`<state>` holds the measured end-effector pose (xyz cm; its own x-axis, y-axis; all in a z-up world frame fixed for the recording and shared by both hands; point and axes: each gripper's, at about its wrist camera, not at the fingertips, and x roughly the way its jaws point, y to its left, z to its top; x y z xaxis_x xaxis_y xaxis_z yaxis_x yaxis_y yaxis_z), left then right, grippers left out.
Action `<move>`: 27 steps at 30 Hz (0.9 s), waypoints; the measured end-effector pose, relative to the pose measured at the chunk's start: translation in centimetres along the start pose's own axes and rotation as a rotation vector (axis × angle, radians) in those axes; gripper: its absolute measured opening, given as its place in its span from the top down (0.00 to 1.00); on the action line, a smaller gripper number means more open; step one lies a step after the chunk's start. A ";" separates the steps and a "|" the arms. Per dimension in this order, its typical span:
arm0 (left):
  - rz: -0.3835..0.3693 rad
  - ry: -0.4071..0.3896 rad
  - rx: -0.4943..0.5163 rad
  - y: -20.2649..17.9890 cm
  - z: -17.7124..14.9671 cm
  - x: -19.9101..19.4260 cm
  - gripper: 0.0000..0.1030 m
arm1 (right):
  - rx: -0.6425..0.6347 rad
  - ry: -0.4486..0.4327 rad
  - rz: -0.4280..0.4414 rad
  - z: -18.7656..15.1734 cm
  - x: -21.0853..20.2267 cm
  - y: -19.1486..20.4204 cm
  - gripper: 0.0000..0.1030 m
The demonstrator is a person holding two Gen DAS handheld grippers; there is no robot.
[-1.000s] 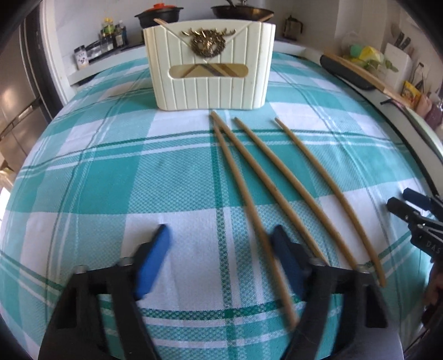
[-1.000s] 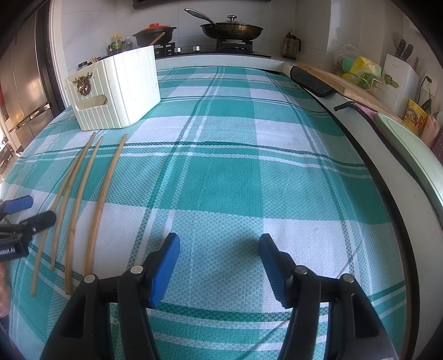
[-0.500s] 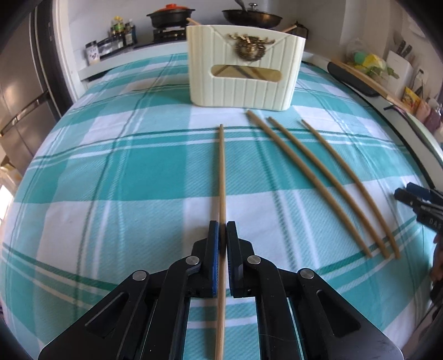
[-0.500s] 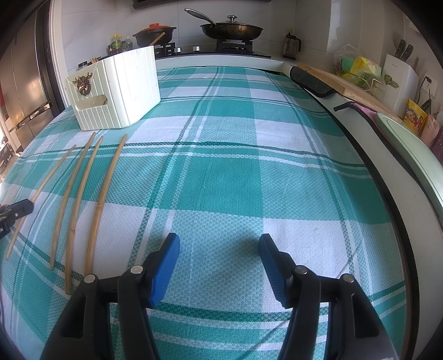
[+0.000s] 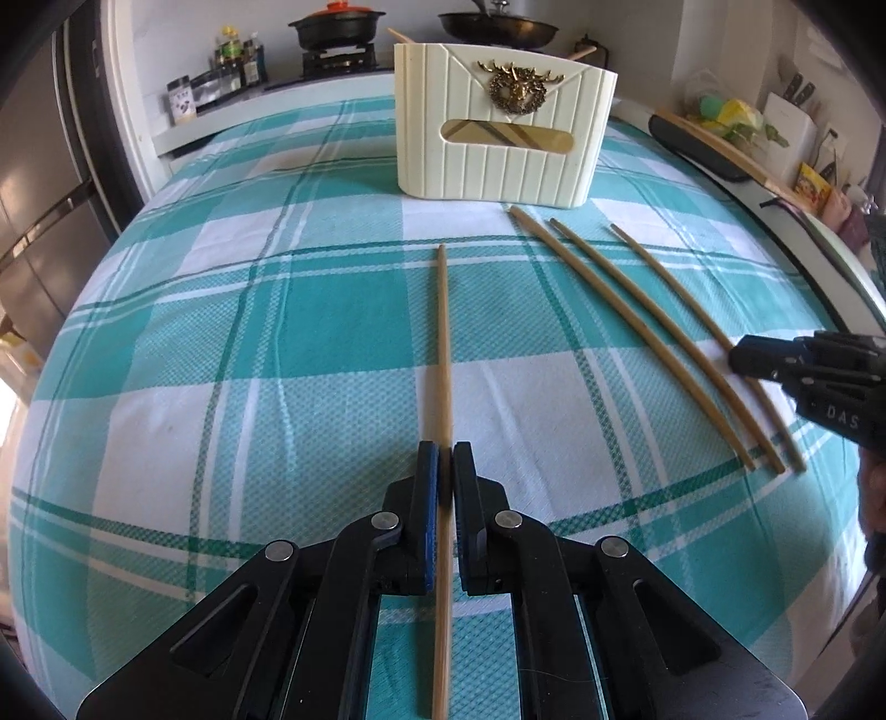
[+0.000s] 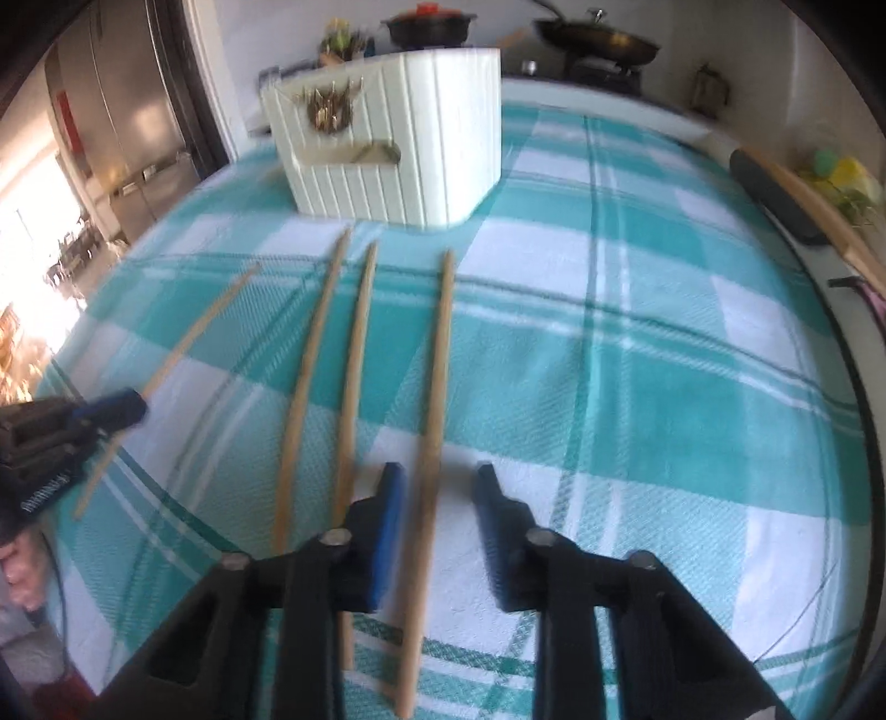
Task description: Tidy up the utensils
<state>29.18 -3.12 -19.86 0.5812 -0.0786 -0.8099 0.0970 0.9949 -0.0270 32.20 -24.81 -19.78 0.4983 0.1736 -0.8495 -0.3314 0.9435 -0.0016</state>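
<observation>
My left gripper (image 5: 441, 462) is shut on a long bamboo chopstick (image 5: 443, 343), which points at the cream utensil holder (image 5: 501, 124) with a brass deer emblem. Three more chopsticks (image 5: 637, 327) lie on the teal checked tablecloth to its right. In the right wrist view my right gripper (image 6: 437, 487) is open, its jaws on either side of the rightmost chopstick (image 6: 434, 387). Two other chopsticks (image 6: 332, 360) lie just left of it. The left gripper (image 6: 111, 410) with its held chopstick (image 6: 205, 327) shows at the far left, and the holder (image 6: 398, 144) stands beyond.
A stove with a black pot (image 5: 338, 25) and a pan (image 5: 498, 25) stands behind the table. Spice jars (image 5: 232, 55) are at the back left. A counter with a board (image 5: 720, 149) and a knife block (image 5: 789, 111) runs along the right. A fridge (image 6: 111, 111) stands to the left.
My left gripper closed on one chopstick and carried it left, away from the other three. My right gripper moved left and forward over the rightmost chopstick, still open.
</observation>
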 end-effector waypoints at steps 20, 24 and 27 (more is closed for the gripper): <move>0.038 -0.015 0.002 1.5 -0.7 0.1 0.17 | 0.200 -0.084 -0.203 -5.5 -3.4 -4.7 0.53; 0.040 -0.002 -0.004 1.6 -0.7 0.4 0.08 | 0.211 -0.105 -0.202 -5.8 -3.3 -4.9 0.49; 0.049 0.002 -0.010 1.7 -0.7 0.6 0.03 | 0.212 -0.110 -0.209 -5.9 -3.3 -4.7 0.49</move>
<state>29.09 -1.42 -20.78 0.5832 -0.0296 -0.8118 0.0603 0.9982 0.0069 27.43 -31.52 -20.08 0.6257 -0.0119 -0.7800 -0.0438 0.9978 -0.0503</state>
